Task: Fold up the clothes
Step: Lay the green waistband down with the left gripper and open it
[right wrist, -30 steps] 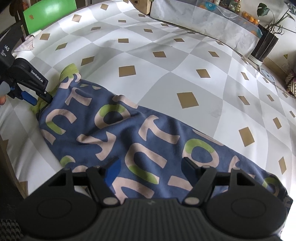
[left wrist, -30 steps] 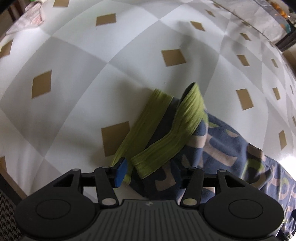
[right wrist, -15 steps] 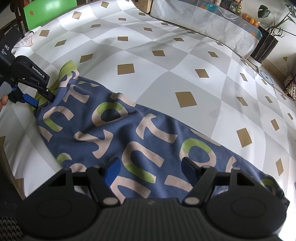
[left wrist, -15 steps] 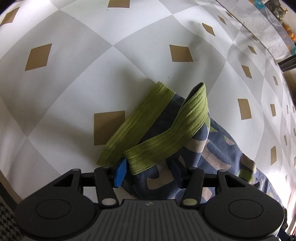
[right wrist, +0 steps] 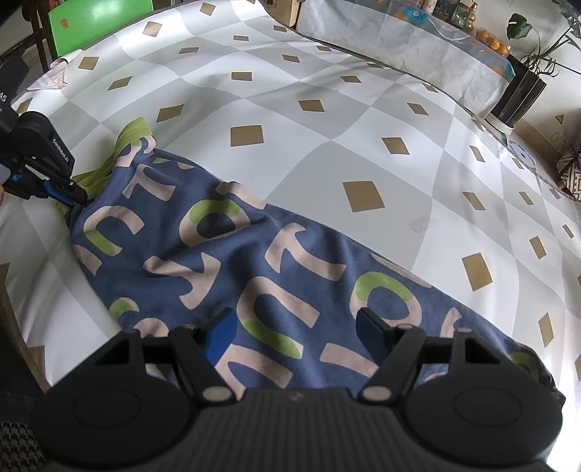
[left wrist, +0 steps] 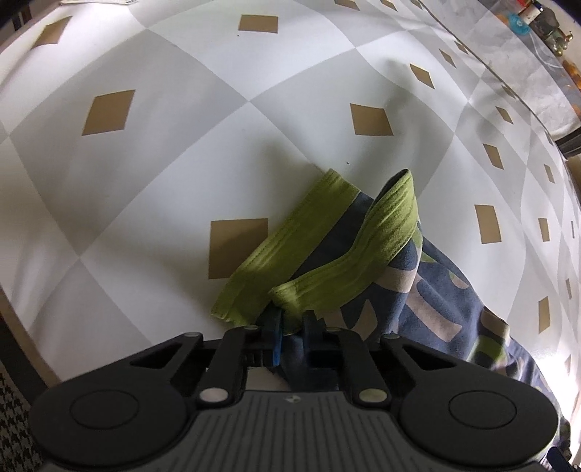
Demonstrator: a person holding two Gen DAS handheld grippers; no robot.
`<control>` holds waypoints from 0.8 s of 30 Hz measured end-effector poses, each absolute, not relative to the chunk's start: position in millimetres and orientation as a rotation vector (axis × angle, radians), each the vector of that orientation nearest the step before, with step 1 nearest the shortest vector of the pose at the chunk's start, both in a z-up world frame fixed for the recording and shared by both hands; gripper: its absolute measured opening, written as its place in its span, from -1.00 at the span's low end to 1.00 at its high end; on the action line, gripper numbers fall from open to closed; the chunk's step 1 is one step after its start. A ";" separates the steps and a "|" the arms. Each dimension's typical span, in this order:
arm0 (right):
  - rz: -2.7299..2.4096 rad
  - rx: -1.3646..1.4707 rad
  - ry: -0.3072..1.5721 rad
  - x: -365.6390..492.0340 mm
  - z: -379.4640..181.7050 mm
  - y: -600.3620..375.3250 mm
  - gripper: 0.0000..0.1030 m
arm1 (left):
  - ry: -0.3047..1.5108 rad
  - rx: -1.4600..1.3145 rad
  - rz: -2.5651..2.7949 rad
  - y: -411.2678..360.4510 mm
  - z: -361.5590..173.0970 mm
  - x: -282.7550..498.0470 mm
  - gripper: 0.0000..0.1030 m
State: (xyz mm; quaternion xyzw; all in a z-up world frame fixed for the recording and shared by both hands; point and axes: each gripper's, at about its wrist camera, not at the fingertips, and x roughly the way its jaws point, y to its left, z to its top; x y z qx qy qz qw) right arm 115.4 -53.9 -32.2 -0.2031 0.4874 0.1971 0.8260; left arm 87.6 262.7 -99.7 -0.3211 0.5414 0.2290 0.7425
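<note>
1. Containers — a dark planter [right wrist: 519, 96] stands at the far right edge of the room, with long green leaves rising from it; what else it holds cannot be made out.
2. Surface — the bench [right wrist: 326, 174] is covered with a cloth of large white and grey checks, each with a small tan diamond at its centre.
3. Room — a marbled white sheet [right wrist: 417, 40] hangs beyond the far edge of the bench; a row of small orange fruit [right wrist: 492, 38] sits above it. A bright green panel [right wrist: 98, 18] stands at the far left corner.
4. Task item — the garment [right wrist: 254, 261], blue with a ribbed green band [left wrist: 326, 254] at one end, lies lengthwise across the near part of the bench.
5. Writing — large beige and green letters are printed across the blue cloth; they form no word that can be read. White lettering on the body of the left tool is too small to read reliably.
6. Left gripper [left wrist: 292, 332] — its jaws have just closed and are now clamped on the garment just below the green band.
7. Right gripper [right wrist: 296, 336] — its jaws stand apart above the near part of the garment, holding nothing.
</note>
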 end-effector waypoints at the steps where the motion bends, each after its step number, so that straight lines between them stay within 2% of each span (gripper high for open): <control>1: 0.417 -0.430 1.036 115.6 -32.1 -54.2 0.37 | 1.182 -0.702 0.506 262.0 -99.3 86.5 -0.86; 13: 0.420 -0.430 1.018 114.1 -27.4 -56.1 0.37 | 1.066 -0.615 0.746 262.0 -80.1 55.4 -0.92; 24: 0.416 -0.437 1.018 112.6 -26.6 -58.7 0.37 | 1.038 -0.834 0.674 267.8 -96.0 49.8 -0.89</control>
